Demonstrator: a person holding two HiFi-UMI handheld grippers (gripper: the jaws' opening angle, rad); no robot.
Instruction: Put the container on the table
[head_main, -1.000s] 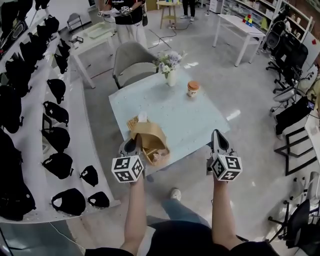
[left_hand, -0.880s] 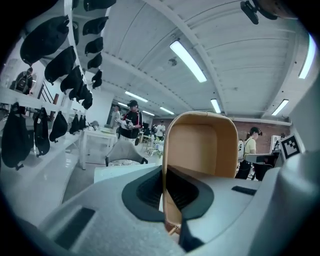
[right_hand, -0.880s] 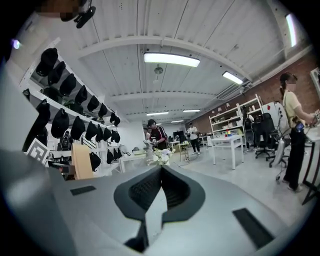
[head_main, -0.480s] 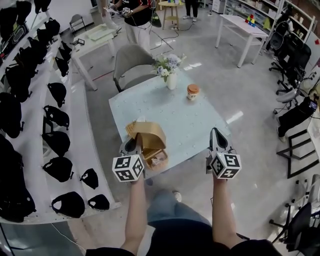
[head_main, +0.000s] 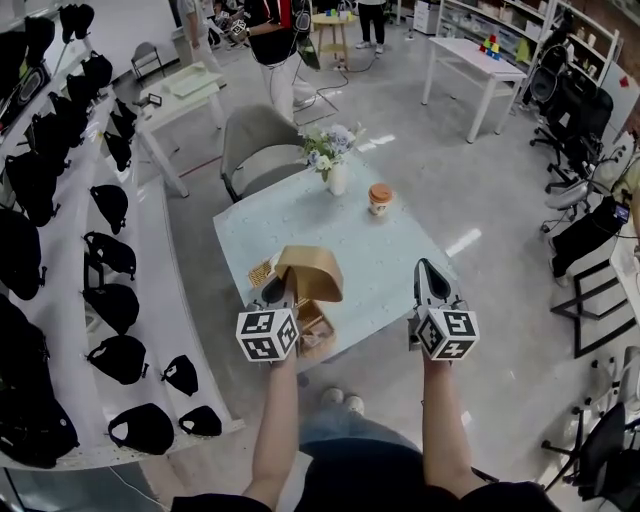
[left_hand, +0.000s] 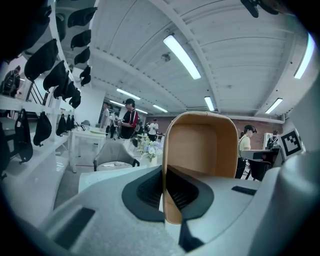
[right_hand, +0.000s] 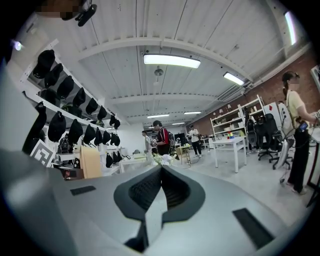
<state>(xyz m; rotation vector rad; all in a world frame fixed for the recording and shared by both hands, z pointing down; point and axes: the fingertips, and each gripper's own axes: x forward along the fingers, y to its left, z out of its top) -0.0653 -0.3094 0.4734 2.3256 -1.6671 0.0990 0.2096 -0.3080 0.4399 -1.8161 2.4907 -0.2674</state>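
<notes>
No readable text, label, brand or number visible.

— What is hidden in the head view?
— The table's (head_main: 380, 250) near edge is covered by the container (head_main: 312, 274) and the left gripper (head_main: 276, 291). Whatever lies under the container, perhaps something woven, is too small to be told.
— And cut off?
— At twelve o'clock a standing person (head_main: 272, 25) is cropped at the shoulders; at nine o'clock, dark bags (head_main: 20, 225).
</notes>
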